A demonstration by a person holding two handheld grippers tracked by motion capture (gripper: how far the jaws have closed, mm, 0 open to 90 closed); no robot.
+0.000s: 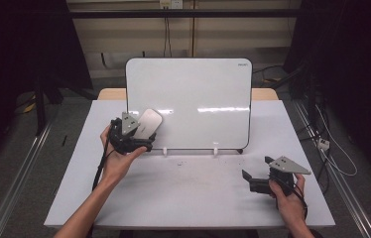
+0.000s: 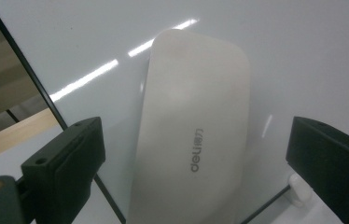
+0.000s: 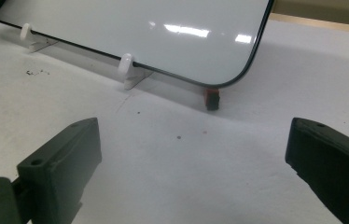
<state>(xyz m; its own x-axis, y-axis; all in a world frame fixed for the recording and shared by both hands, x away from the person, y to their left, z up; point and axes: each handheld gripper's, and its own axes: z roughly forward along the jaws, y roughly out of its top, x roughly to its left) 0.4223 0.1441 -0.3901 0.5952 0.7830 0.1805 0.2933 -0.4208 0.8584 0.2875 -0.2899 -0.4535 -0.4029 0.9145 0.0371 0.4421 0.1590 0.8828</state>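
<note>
My left gripper [image 1: 141,135] stands open around the eraser [image 2: 191,135], which sits on the whiteboard [image 1: 198,94] at its left; right gripper [image 1: 253,181] open, near right. Eraser may slide down if its hold is weak.

Glossy whiteboard [image 1: 198,99] mirrors lights; smooth matt plastic eraser [image 2: 191,135] lies on it; matt white table [image 1: 183,193]; black matt grippers.
</note>
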